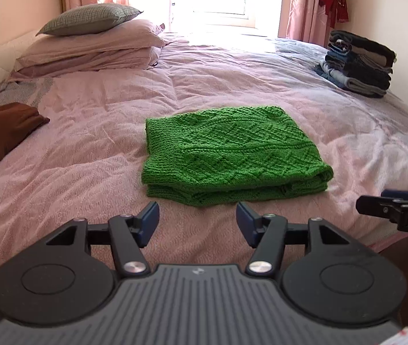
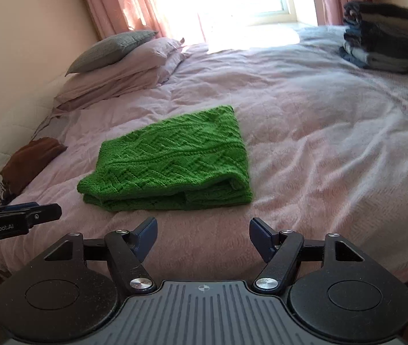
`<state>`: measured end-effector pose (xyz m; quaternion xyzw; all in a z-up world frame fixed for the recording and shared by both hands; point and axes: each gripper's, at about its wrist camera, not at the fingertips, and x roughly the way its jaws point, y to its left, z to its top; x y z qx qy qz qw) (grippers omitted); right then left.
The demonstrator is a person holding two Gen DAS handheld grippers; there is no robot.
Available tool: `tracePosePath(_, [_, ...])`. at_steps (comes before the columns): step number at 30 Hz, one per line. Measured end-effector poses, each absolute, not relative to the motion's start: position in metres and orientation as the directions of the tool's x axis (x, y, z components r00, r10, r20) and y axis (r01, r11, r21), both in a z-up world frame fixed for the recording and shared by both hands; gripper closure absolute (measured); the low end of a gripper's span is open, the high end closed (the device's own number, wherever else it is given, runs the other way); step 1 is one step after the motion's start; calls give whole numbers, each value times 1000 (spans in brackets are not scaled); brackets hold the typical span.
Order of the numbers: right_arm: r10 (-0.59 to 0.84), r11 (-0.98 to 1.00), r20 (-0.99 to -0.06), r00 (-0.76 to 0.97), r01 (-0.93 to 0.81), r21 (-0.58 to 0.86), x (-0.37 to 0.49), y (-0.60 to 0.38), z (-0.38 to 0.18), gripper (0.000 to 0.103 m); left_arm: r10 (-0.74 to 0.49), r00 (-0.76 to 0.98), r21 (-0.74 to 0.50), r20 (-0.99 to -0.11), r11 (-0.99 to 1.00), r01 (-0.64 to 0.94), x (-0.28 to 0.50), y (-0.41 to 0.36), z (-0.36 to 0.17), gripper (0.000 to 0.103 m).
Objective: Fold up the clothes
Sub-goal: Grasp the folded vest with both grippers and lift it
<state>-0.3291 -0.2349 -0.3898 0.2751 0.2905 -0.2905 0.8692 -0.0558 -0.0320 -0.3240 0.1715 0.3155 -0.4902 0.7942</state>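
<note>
From the left wrist, the left gripper (image 1: 197, 222) has its jaws spread with nothing between them, hanging over bare bedspread (image 1: 89, 149) just short of the green knitted sweater (image 1: 232, 155). The sweater lies straight ahead of the jaws, folded into a thick rectangle with its doubled layers showing along the near edge and the rounded fold at the near right corner; it looks like a finished fold set down and let go, which would explain the empty, parted jaws. To the right of the jaws the right gripper (image 1: 376, 205) pokes in from the side, also clear of the cloth. Far ahead and to the right sits a stack of folded dark clothes (image 1: 359, 63), likely where finished pieces go; ahead and to the left are pillows (image 1: 94, 40), and a brown garment (image 1: 5, 132) lies well off to the left, probably waiting its turn. From the right wrist, the right gripper (image 2: 203, 235) likewise has its jaws spread and empty, with the sweater (image 2: 169, 161) ahead and a little left of them, its layered near edge facing the jaws. The left gripper (image 2: 40, 212) enters at the left, beside the sweater's near left corner but apart from it. Open bedspread (image 2: 319, 143) runs on all sides of the sweater, widest to the right toward the stack (image 2: 385, 37), so there is free room to slide under the near edge and carry it across.
</note>
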Motion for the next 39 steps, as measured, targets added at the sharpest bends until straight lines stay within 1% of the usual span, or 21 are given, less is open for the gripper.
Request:
tracePosePath(2, [-305,642,-698,648,681,352,-330,-249,-402,35,-678,290,-96,-675,471,877,-40,-32,-328,42])
tracePosePath(5, [-262,612,-709,654,681,403,-330,-268,-418,35,-678,274,-159,-682,503,849,-13,-32,-338,41])
tracePosePath(8, [-268,602,-692,670,677,423,-328,-286,-423,36,-664,265,-197,-699,536,821,17,-35,-353,40])
tracePosePath(10, [-262,602,-674,691,662,446,-324,-301,-425,36,-664,232,-246,-711,543,803,38,-38,-363,40])
tracePosePath(13, [-250,569,-643,724,647,507,-316,-329,-427,36,-696,164,-350,-699,532,771,68,-46,-373,36])
tracePosePath(16, [-219,509,-630,745,638,578,-306,-358,-436,35,-735,80,-471,-673,509,720,98,-57,-384,35])
tracePosePath(21, [-170,457,-609,774,610,647,-289,-391,-456,35,-753,-19,-575,-658,487,657,134,-78,-405,35])
tracePosePath(26, [-102,374,-567,817,560,739,-274,-416,-481,35,-784,-137,-698,-605,440,564,160,-98,-424,35])
tracePosePath(32, [-39,323,-495,868,480,816,-259,-443,-498,36,-783,-249,-764,-570,393,512,174,-129,-444,37])
tracePosePath(34, [-13,303,-469,883,450,840,-254,-452,-503,36,-780,-266,-772,-567,390,503,175,-136,-450,46])
tracePosePath(39, [46,315,-430,902,395,863,-244,-458,-512,36,-792,-280,-789,-543,368,492,175,-137,-457,53])
